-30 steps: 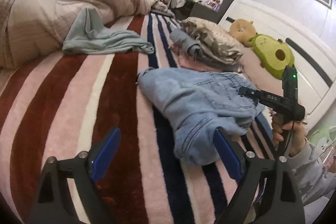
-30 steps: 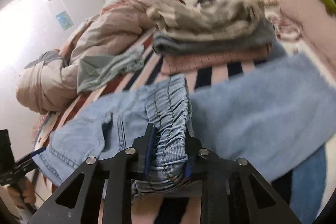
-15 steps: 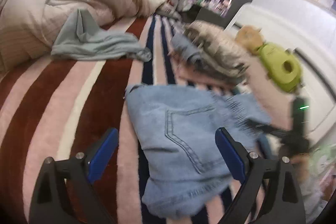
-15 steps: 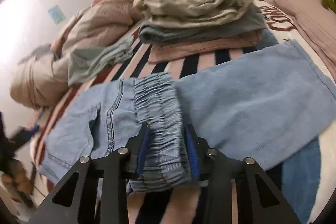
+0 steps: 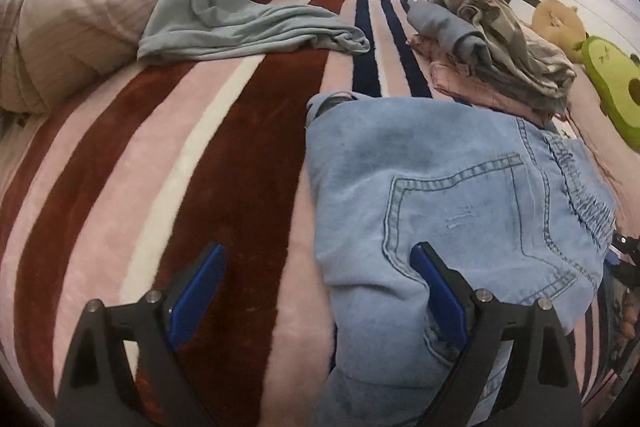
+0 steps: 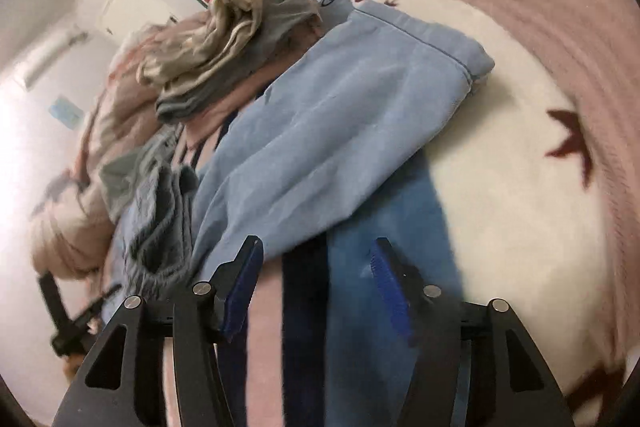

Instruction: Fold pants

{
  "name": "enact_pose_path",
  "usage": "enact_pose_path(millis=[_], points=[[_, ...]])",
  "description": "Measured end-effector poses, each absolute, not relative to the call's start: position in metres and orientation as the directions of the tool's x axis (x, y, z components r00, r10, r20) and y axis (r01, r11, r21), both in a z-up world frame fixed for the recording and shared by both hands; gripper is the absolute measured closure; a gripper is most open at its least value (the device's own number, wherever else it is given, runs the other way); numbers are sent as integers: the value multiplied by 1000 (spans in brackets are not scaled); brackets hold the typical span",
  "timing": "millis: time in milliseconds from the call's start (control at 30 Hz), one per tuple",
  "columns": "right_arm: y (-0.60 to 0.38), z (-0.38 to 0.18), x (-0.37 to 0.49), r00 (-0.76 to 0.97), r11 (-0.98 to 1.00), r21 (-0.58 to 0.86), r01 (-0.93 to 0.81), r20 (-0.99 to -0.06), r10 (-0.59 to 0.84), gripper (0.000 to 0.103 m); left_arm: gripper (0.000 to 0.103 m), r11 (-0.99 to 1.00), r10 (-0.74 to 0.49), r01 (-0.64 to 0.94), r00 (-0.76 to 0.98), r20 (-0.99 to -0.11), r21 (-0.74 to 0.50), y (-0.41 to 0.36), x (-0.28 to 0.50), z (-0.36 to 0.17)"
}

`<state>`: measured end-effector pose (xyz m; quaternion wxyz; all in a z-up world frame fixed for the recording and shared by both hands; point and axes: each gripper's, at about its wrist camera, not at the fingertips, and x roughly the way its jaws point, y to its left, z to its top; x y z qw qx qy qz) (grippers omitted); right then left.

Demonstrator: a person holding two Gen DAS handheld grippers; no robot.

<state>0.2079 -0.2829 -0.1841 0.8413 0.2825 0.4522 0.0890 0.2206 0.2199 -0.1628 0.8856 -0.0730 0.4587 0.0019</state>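
Now the pants (image 5: 440,187) lie folded lengthwise toward the pillows, both jaws open, empty.

The light-blue denim pants (image 5: 440,195) are matt woven cloth with raised topstitching and a gathered elastic waistband. The striped pink, maroon and navy blanket (image 5: 224,163) under them looks plush and fuzzy. The black left gripper (image 5: 316,295) is matt plastic with blue ribbed pads and small shiny metal screws.

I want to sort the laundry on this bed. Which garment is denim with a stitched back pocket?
The light blue jeans beside the left claw. The grey-green top is plain jersey, and the folded pile shows no pocket.
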Motion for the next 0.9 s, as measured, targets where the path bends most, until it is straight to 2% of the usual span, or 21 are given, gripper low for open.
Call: enact_pose_path(millis=[133,267,333,367,400,500,633,800,900], points=[[-290,-187,235,626,809,573,130,-680,382,51,12,989,-69,-57,635,-769,-136,219,215,-144],[-288,-188,265,661,814,558,165,-675,329,51,12,978,-144,-9,692,-708,-208,218,208,-123],[-285,-187,276,665,824,534,187,-686,294,67,12,970,-171,-1,708,-686,-243,221,206,-117],[-282,-186,282,660,842,501,199,-704,263,87,12,967,-175,-4,713,-679,-254,222,205,-114],[-279,-184,284,653,857,474,204,-718,242,98,12,965,-176,-10,719,-673,-263,225,204,-112],[-268,-166,284,688,882,432,191,-699,194,99,12,960,-170,-29,734,-657,-280,234,199,-107],[-229,-114,274,772,929,362,82,-612,170,99,12,954,-163,-49,744,-648,-297,248,192,-106],[-138,-61,259,792,941,281,-189,-523,315,99,12,946,-158,-71,751,-641,-316,262,184,-106],[-65,-61,250,690,885,246,-396,-556,463,99,12,941,-163,-74,758,-632,-331,270,178,-105]])
